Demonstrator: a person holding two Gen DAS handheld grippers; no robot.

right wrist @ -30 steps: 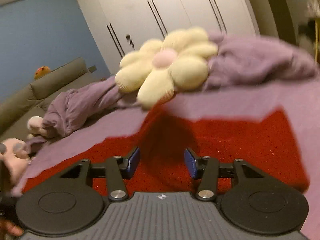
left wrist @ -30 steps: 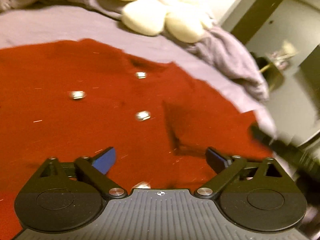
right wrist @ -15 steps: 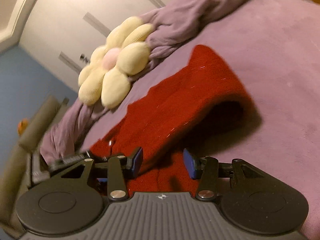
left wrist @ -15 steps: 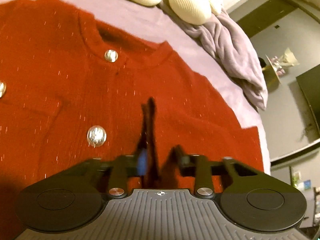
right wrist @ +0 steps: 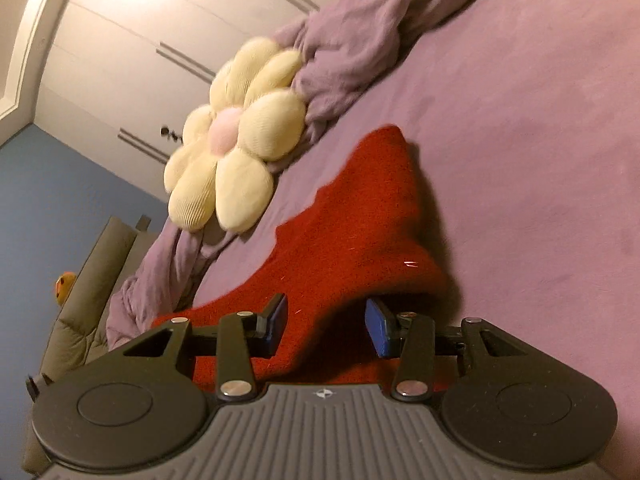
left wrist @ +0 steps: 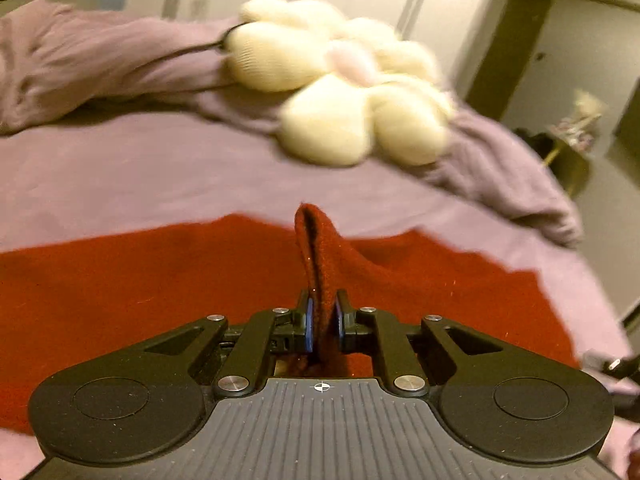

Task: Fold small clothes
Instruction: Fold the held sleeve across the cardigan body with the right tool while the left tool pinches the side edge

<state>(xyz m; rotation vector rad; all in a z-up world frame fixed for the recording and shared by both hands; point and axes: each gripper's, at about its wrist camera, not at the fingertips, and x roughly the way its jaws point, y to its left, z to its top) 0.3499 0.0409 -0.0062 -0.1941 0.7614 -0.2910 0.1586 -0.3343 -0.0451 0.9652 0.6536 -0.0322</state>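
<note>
A red knit cardigan (left wrist: 140, 276) lies spread on the purple bed (left wrist: 120, 172). My left gripper (left wrist: 322, 326) is shut on a pinched fold of the cardigan, and the fold stands up between the blue pads. In the right wrist view the cardigan (right wrist: 352, 232) is lifted into a hump over the bed (right wrist: 540, 140). My right gripper (right wrist: 326, 330) is open, and the raised red cloth sits between its blue pads (right wrist: 378, 330) without being clamped.
A cream flower-shaped cushion (left wrist: 344, 92) lies on a bunched purple blanket (left wrist: 80, 60) at the back; both show in the right wrist view (right wrist: 236, 140) too. White wardrobe doors (right wrist: 140, 52) stand behind. A grey sofa (right wrist: 80, 320) with an orange toy (right wrist: 64, 284) is at left.
My left gripper closed on a fold of the cardigan and lifted it. My right gripper opened wider around the raised cloth and tilted.
</note>
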